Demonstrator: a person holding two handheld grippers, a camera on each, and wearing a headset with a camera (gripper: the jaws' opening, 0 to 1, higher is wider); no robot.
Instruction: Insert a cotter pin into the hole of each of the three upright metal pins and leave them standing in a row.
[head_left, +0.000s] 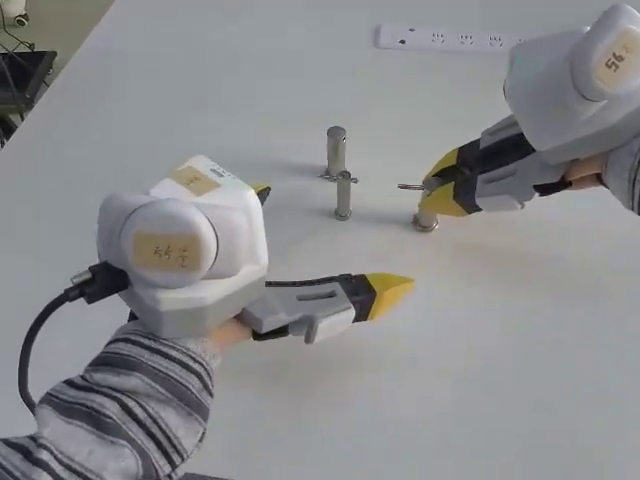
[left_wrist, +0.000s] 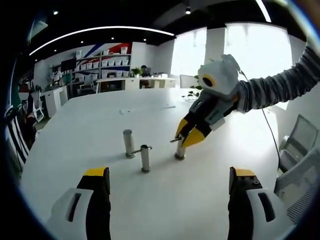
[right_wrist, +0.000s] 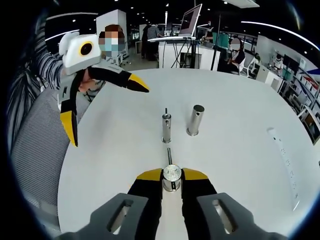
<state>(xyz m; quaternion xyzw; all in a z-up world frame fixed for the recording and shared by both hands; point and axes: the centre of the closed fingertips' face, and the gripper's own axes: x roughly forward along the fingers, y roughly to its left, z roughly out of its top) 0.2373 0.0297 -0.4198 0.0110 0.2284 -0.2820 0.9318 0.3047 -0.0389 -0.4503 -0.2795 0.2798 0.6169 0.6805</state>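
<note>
Item: white table (head_left: 520, 350), head view, three upright metal pins near centre.
- Plain metal pin (head_left: 336, 150): standing alone, nothing through its hole.
- Middle metal pin (head_left: 344, 196): just beside the plain one, at its 6 o'clock; fitted cotter pin (head_left: 350, 180) crosswise through the head.
- Third metal pin (head_left: 426, 218): at 4 o'clock of the middle one, set apart from it; top hidden under yellow gripper tips.
- Right gripper (head_left: 434, 187): reaching in from 2 o'clock, tips directly over the third metal pin. Jaws nearly together, pinching a loose cotter pin (head_left: 408, 186) whose free end juts toward 9 o'clock. In the right gripper view, round pin top seen between the two tips, cotter end protruding toward 12 o'clock. Whether it has entered the hole: cannot tell.
- Left gripper (left_wrist: 168, 175): at 7 o'clock of the head view, well clear of the pins. Jaws spread wide, holding nothing; bare table between them in the left gripper view.
- Power strip (head_left: 450, 40): white, lying flat at 1 o'clock, far edge of the table.
</note>
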